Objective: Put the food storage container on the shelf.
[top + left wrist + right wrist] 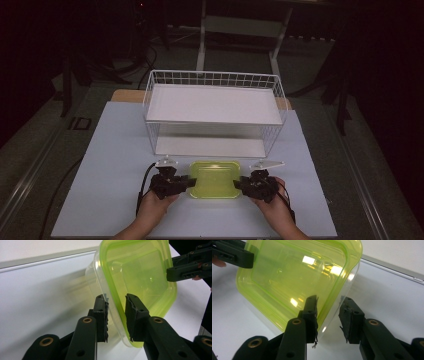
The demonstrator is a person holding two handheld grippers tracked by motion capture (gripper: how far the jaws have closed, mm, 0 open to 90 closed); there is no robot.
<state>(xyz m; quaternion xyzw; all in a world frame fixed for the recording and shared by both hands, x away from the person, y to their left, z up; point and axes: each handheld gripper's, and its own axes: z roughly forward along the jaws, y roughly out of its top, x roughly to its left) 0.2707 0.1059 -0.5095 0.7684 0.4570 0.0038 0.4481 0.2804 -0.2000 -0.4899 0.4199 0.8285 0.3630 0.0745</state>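
No readable text, label, brand, number or sign anywhere. Green-lidded container [215, 179]: plain lid, no lettering. Wire basket [214, 112] behind container: unmarked. Table [115, 150] surface around container: blank.

- The left gripper [189, 182] sits at the left edge of the green-lidded container [215, 179], held by the left hand [155, 205], whose forearm comes in from the near side.
- Its jaws straddle the container's rim, one above and one below, close against it; whether the pads press is unclear.
- The right gripper [239, 184] sits at the container's right edge, held by the right hand [272, 205].
- Its jaws straddle that rim, the outer pad standing clear of the wall.
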